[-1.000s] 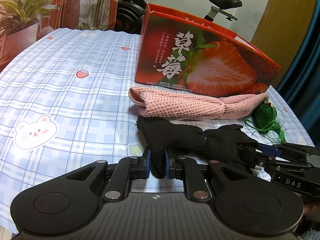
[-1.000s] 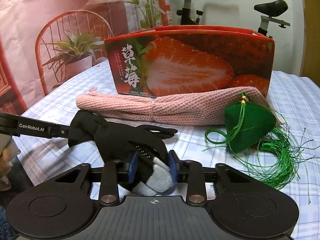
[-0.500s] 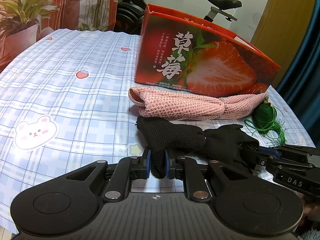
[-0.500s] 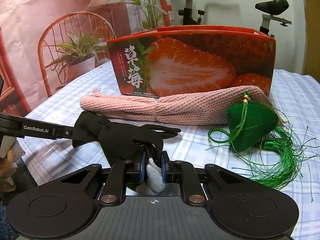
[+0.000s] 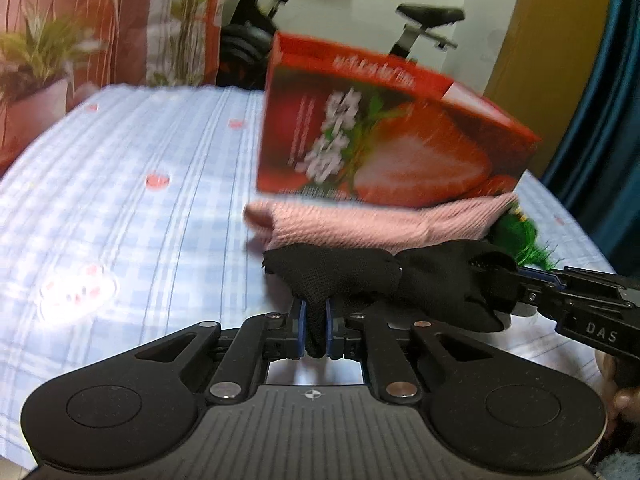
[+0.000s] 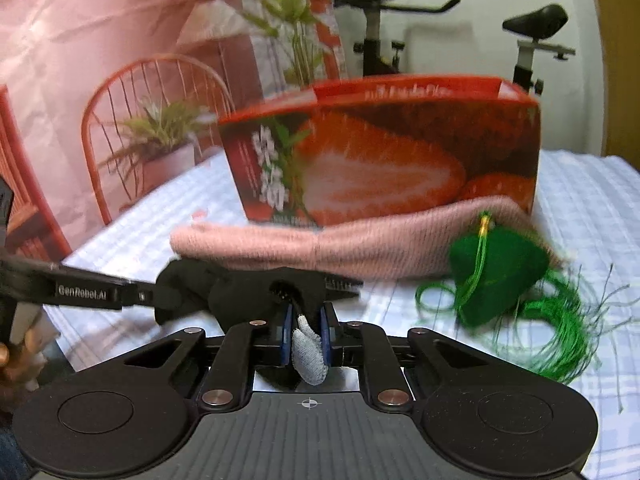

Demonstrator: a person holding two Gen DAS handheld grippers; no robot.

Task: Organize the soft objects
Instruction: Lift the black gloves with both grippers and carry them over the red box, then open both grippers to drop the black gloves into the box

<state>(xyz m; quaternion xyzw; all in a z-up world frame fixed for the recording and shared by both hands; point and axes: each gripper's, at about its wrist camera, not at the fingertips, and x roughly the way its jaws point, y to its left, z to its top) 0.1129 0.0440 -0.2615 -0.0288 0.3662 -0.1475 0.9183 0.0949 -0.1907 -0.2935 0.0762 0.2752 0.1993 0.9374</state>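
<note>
Your left gripper (image 5: 316,330) is clenched on one end of the black glove (image 5: 360,272), its blue pads pressed nearly together with a fold of the dark knit pinched between them. Your right gripper (image 6: 306,340) is clamped just as tightly on the other end — a grey fingertip (image 6: 308,360) of the glove sticks out toward the camera between its pads. The glove is strung between the two claws near the front edge of the table (image 5: 140,220), which is covered in a blue checked cloth with strawberry prints; whether its middle touches the cloth or hangs just above it, you cannot tell through the blur. Just behind the glove lies the pink knitted cloth (image 6: 320,246), stretched lengthwise along the foot of the red strawberry box (image 6: 380,156), which stands upright toward the back of the table. The green tassel ornament (image 6: 500,276) sits at the right end of the pink cloth, touching it, with its green threads (image 6: 560,336) spilling loosely over the checked cloth toward the table's right edge. In the left wrist view, the right gripper's arm reaches in from the right side — its tips are buried in the glove's black fabric.
</note>
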